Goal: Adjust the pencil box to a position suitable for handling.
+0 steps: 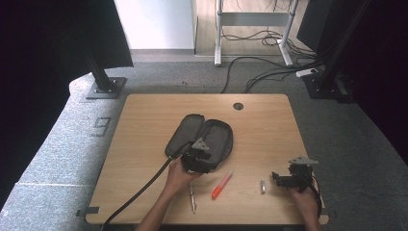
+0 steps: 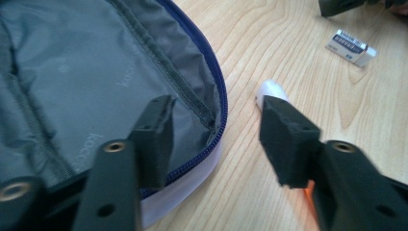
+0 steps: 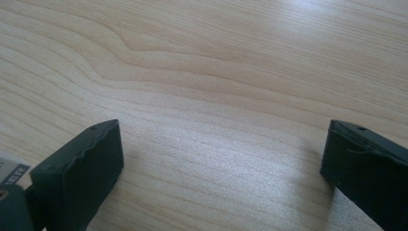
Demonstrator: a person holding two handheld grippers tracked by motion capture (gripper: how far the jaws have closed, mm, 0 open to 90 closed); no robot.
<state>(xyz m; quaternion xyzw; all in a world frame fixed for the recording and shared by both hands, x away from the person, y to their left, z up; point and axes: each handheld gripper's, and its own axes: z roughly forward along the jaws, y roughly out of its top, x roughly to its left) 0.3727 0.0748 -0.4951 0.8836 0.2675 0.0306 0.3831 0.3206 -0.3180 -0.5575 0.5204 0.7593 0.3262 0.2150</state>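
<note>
Open grey pencil case (image 1: 201, 138) lies mid-table (image 1: 260, 120). Left gripper (image 2: 216, 130) hovers over its near rim w/ jaws apart, nothing pinched; case edge sits between them. Orange marker (image 1: 222, 185) just beside. Right gripper (image 3: 221, 159) near eraser (image 1: 263, 186), jaws wide, empty.
</note>
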